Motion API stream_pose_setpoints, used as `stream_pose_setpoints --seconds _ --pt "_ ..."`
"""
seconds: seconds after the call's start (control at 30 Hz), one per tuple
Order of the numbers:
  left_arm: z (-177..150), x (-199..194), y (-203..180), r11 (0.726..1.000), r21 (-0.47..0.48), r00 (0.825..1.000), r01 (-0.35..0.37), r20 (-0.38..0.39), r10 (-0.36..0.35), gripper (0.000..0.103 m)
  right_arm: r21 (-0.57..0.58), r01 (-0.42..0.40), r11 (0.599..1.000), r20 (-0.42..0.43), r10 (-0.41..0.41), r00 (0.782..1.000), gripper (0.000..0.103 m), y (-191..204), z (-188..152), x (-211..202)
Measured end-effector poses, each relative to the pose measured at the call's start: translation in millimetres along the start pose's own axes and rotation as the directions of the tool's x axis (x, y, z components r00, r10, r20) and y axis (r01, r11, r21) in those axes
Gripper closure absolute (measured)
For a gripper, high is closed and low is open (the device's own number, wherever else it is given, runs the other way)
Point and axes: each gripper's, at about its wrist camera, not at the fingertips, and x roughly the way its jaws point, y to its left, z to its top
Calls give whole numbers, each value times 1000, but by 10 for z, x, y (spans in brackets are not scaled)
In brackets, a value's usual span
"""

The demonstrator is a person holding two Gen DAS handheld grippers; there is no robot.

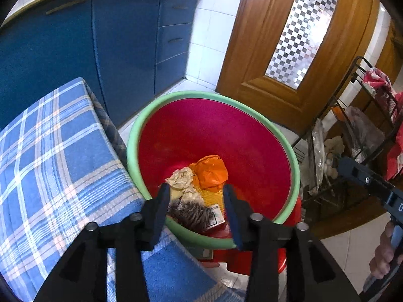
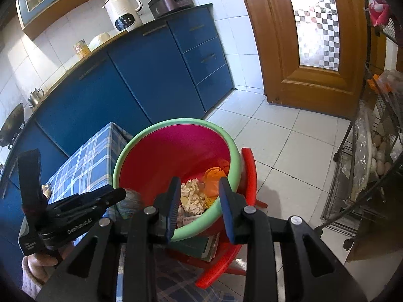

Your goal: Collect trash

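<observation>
A red basin with a green rim (image 1: 282,136) (image 2: 141,138) stands on a red stool (image 2: 248,176). Inside it lie an orange plastic bag (image 1: 211,172) (image 2: 214,178), crumpled paper (image 1: 181,178) (image 2: 192,197), a yellow net and a printed packet (image 1: 216,214). A grey fuzzy clump (image 1: 191,215) hangs blurred between the fingers of my left gripper (image 1: 196,201), just above the basin's near rim; it also shows at that gripper's tip in the right wrist view (image 2: 131,201). My right gripper (image 2: 200,198) is open and empty above the basin's near side.
A table with a blue plaid cloth (image 1: 58,156) (image 2: 88,161) adjoins the basin on the left. Blue kitchen cabinets (image 2: 141,75) stand behind. A wooden door (image 2: 309,37) is at the back right. A wire rack (image 2: 365,163) with bags and eggs stands at the right.
</observation>
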Motion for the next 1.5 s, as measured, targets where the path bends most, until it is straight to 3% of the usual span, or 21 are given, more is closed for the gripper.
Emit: stream_pose_setpoints --seconds 0.17,0.37,0.83,1.1,1.2,1.33,1.5 --pt "0 -132 40 1000 -7 1000 -17 22 18 54 -6 -12 1000 -8 12 1000 67 50 -45 -29" --pt "-67 -388 116 999 -40 998 -34 47 36 52 -31 -29 999 -5 29 1000 59 199 -126 -153" --pt "-613 -1315 491 975 -165 979 -152 113 172 48 -102 -109 989 -3 109 994 50 801 -555 -564" --pt "-1082 -1875 648 943 -240 950 -230 157 271 39 -146 -147 978 5 149 989 43 1157 -870 -807" --pt "-1239 -2062 685 928 -263 933 -264 174 315 35 -166 -154 974 5 157 988 36 1272 -984 -883" --pt "-1435 -2314 728 907 -299 910 -298 197 364 30 -180 -146 973 14 151 988 18 1375 -1096 -968" --pt "-1644 -2556 735 882 -340 885 -327 216 411 28 -222 -152 963 22 161 987 15 1556 -1236 -1069"
